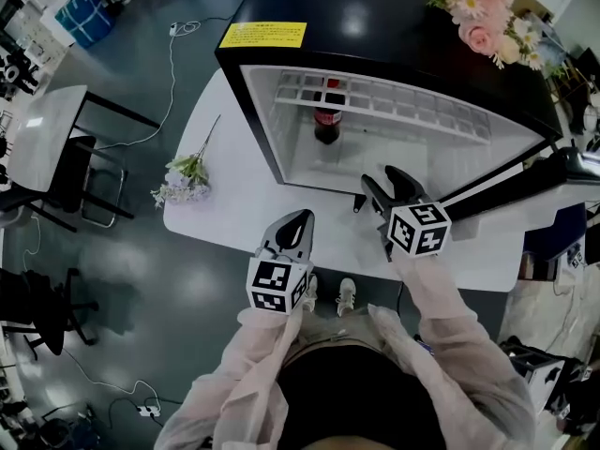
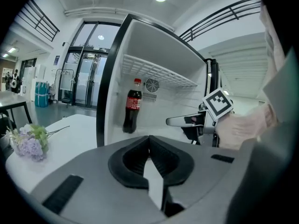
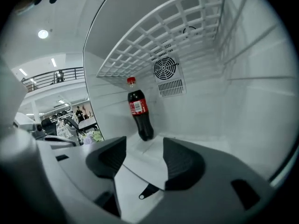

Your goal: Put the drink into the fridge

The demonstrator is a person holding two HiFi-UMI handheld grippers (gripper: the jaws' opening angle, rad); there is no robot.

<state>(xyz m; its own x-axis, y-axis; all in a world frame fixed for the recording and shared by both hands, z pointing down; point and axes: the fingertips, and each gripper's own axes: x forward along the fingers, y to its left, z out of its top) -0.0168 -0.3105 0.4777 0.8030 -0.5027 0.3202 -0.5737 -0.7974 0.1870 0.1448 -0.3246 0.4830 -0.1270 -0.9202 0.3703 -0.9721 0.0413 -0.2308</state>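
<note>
A cola bottle (image 1: 326, 120) with a red cap stands upright inside the open black fridge (image 1: 253, 26), under its white wire shelf (image 1: 375, 92). It also shows as the cola bottle (image 2: 132, 106) in the left gripper view and as the cola bottle (image 3: 140, 115) near the back wall in the right gripper view. My right gripper (image 1: 382, 181) is at the fridge's mouth, well short of the bottle; the right gripper (image 3: 144, 146) is open, with nothing between its jaws. My left gripper (image 1: 298, 218) hangs over the table's front, its tips touching, and the left gripper (image 2: 149, 139) is empty.
The fridge sits on a white table (image 1: 234, 214), its door (image 1: 525, 181) swung open to the right. A sprig of pale flowers (image 1: 187, 178) lies on the table's left. Pink flowers (image 1: 487, 12) rest on the fridge top. A desk and chairs (image 1: 56, 157) stand far left.
</note>
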